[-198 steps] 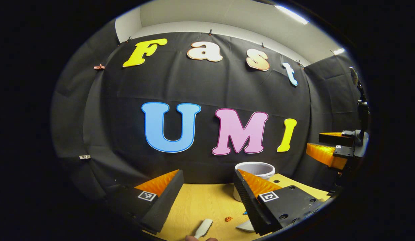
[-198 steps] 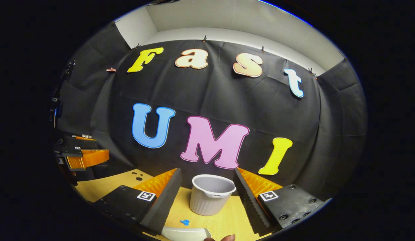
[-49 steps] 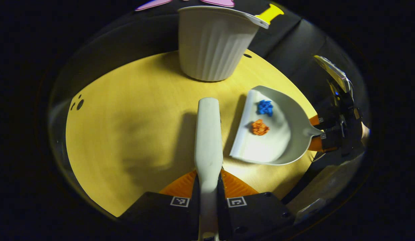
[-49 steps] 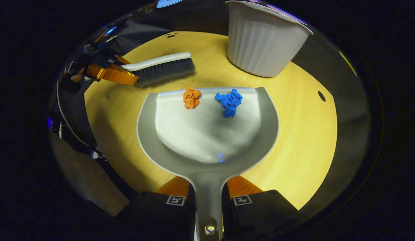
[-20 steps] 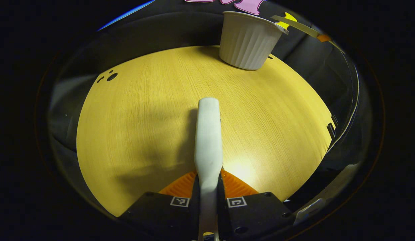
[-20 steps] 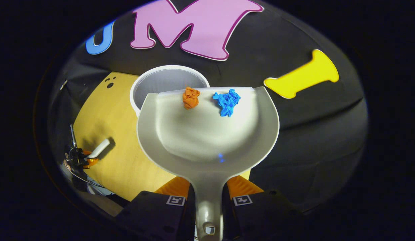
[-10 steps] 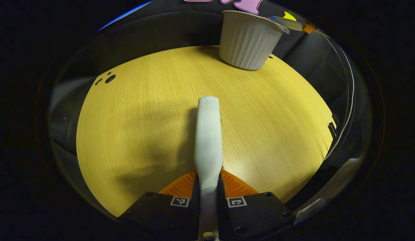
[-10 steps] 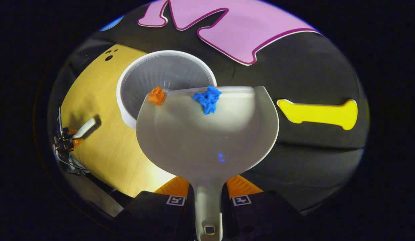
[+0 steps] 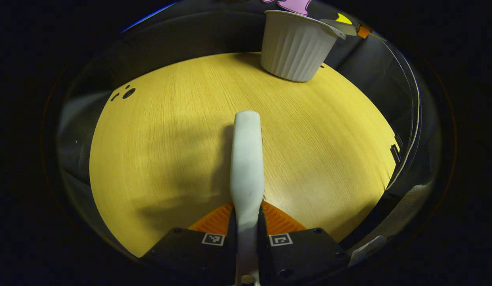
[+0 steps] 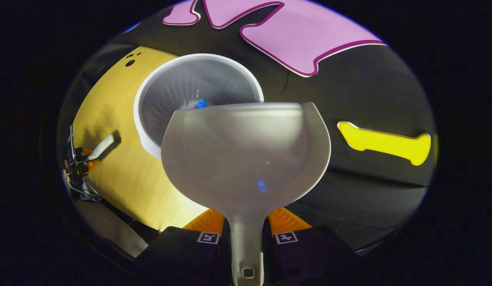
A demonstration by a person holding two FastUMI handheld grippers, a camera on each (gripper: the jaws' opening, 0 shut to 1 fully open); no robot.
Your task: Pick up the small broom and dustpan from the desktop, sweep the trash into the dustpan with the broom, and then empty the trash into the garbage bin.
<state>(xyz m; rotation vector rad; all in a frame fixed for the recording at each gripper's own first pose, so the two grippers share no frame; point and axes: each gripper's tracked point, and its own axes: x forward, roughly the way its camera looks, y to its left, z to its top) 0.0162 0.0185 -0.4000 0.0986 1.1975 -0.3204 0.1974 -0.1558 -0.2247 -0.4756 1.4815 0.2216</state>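
My right gripper (image 10: 246,228) is shut on the handle of the white dustpan (image 10: 246,159), which is tilted over the white ribbed garbage bin (image 10: 182,85). The pan's scoop is bare. A blue scrap of trash (image 10: 201,103) shows inside the bin, just past the pan's front lip. My left gripper (image 9: 246,216) is shut on the small broom (image 9: 246,159), whose white back points forward over the wooden desktop (image 9: 170,139). In the left gripper view the bin (image 9: 295,45) stands at the far edge, with the dustpan's lip (image 9: 334,27) over its rim. The left gripper with the broom (image 10: 103,149) appears far left in the right gripper view.
The round wooden desktop (image 10: 110,119) has small dark holes (image 9: 126,93) near its far left edge. The black booth wall stands right behind the bin. A cable bundle (image 10: 77,178) hangs at the left gripper.
The dustpan has tipped further over the bin, and the orange and blue scraps have slid off its lip into the bin. The broom has hardly moved.
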